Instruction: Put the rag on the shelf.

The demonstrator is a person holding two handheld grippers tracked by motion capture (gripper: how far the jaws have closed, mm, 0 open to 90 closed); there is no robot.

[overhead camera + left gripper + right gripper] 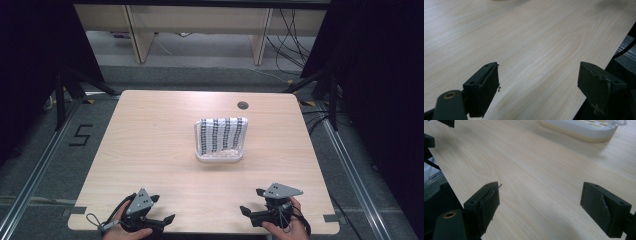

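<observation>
Dark curtains and a grey floor with trailing cables frame a pale wood-grain table (pixel 150 150), its smooth rectangular top bare but for one item and a small round cable hole (pixel 243 105) near the far edge. At the table's centre, well apart from both hands, sits a white plastic rack (pixel 220 156), shallow and round-cornered, with a black-and-white patterned cloth (pixel 221 134) standing up in it, seemingly draped there to be reached from the near side. At the near edge, the left claw (pixel 162 212) and the right claw (pixel 248 205) rest low in the person's hands, both gaping wide with nothing between their jaws, apparently poised before any reach. Seen from the right gripper view, the rack's slotted base (pixel 584 128) lies ahead, and the black jaw pads (pixel 602 210) look worn and scuffed.
</observation>
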